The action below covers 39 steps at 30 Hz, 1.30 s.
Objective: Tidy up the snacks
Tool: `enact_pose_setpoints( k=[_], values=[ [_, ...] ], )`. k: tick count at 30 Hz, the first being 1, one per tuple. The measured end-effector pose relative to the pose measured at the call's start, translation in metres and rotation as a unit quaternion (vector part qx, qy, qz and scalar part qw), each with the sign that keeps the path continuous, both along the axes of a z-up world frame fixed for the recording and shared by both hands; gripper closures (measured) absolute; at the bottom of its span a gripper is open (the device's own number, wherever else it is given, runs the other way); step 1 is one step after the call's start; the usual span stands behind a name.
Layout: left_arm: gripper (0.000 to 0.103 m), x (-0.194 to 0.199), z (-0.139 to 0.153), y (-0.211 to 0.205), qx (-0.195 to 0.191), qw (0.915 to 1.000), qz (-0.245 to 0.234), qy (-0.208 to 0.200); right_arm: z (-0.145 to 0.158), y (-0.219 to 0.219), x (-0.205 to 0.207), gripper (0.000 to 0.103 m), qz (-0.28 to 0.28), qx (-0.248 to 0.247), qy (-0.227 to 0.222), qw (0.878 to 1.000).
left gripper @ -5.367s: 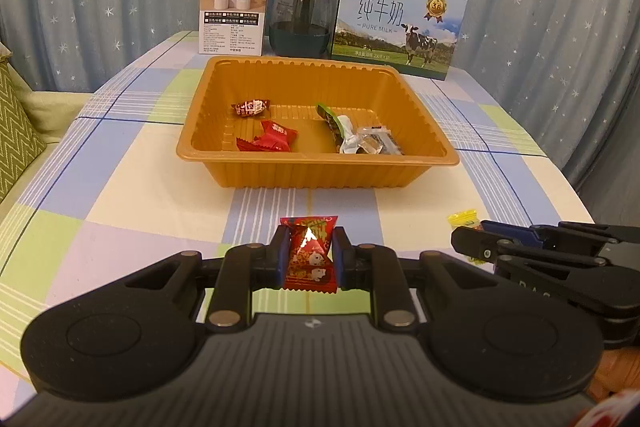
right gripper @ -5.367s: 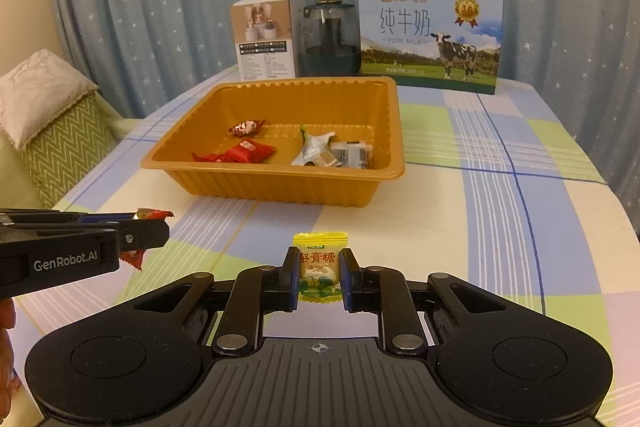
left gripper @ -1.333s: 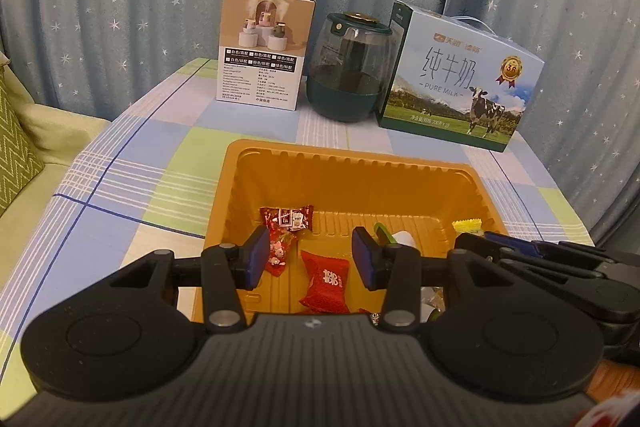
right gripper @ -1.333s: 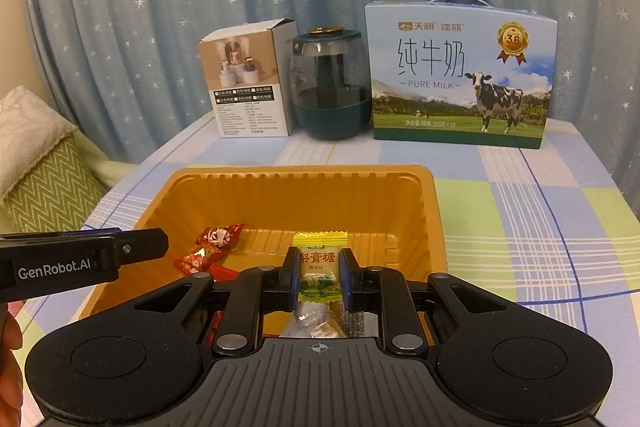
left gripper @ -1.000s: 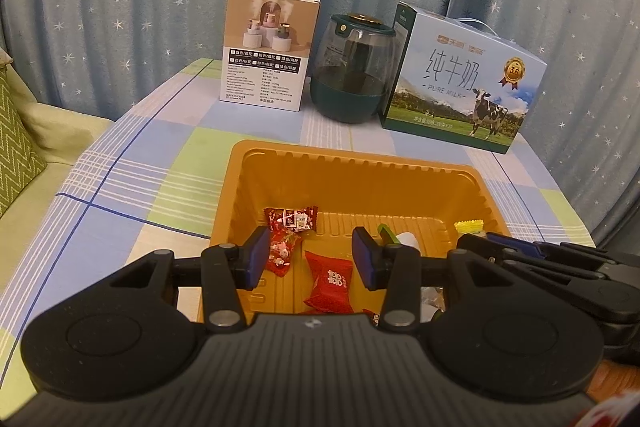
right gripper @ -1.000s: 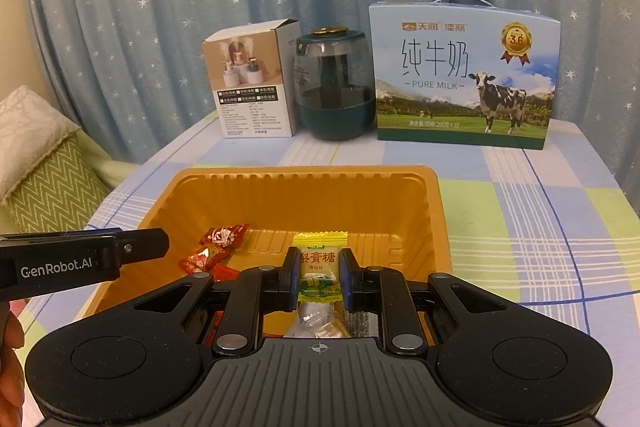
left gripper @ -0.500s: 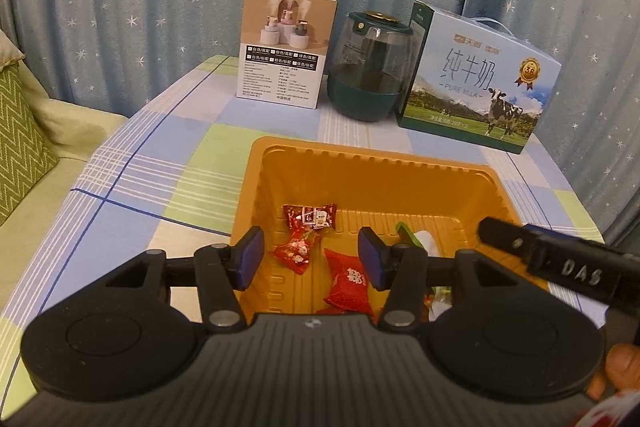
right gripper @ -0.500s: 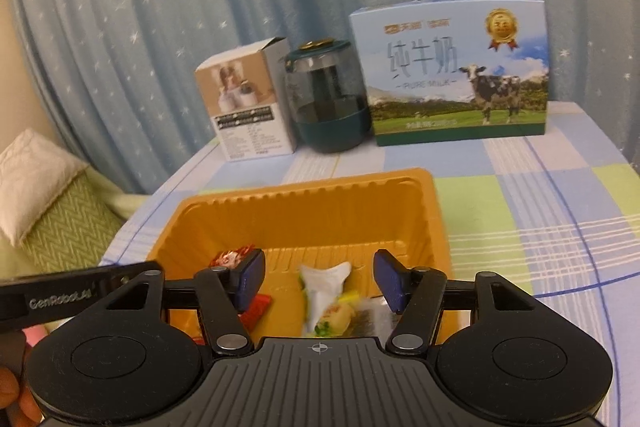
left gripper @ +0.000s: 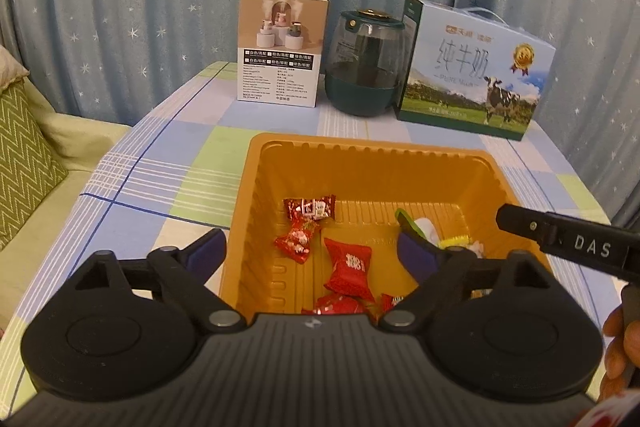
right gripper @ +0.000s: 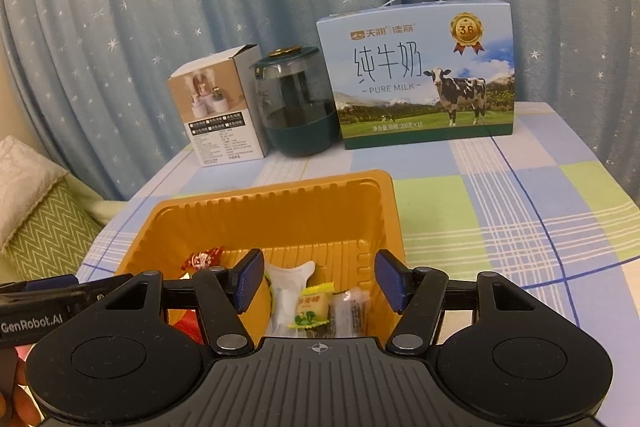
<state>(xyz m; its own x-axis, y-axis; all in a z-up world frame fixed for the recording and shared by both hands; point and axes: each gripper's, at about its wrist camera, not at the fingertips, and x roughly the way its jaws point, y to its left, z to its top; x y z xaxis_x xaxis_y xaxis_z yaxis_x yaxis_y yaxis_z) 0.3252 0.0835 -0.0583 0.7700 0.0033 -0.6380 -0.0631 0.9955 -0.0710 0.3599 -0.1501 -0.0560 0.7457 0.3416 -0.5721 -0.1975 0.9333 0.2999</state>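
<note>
Star-dotted blue curtain (left gripper: 120, 7) behind checked table (right gripper: 500, 211); possibly a sofa cushion (left gripper: 20, 151) left.

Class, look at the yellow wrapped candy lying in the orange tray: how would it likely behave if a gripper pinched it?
The yellow candy looks small, so probably light. Its crimped wrapper ends would likely flex. The glossy wrapper may slip between pads.

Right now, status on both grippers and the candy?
Left gripper open, empty, just widened. Right gripper open, empty. Yellow candy lies in tray. Nothing in the way.
</note>
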Motion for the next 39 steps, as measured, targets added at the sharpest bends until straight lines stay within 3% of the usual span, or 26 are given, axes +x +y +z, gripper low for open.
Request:
enact_pose_setpoints(
  k=[5,11,19,25,39],
  values=[
    [0.000,-0.009,0.003,-0.001,0.004,1.0000,-0.001,-0.007,0.001,-0.003,-0.012,0.036,0.003,0.000,0.002,1.000],
    [0.000,-0.024,0.007,-0.006,0.012,0.9999,0.004,-0.006,0.005,-0.008,-0.032,0.023,0.006,-0.002,-0.001,1.000],
    [0.000,-0.070,0.017,-0.007,0.018,0.9995,0.020,-0.016,0.012,-0.013,-0.066,0.021,0.020,-0.010,0.016,1.000],
    [0.000,-0.114,0.037,-0.006,-0.007,0.9993,0.030,-0.021,0.026,-0.019,-0.102,0.021,0.038,-0.027,0.025,0.999],
    [0.000,-0.216,0.087,-0.050,0.012,0.9994,0.032,-0.006,0.075,-0.046,-0.203,0.020,0.041,-0.041,0.052,0.997]
  ],
)
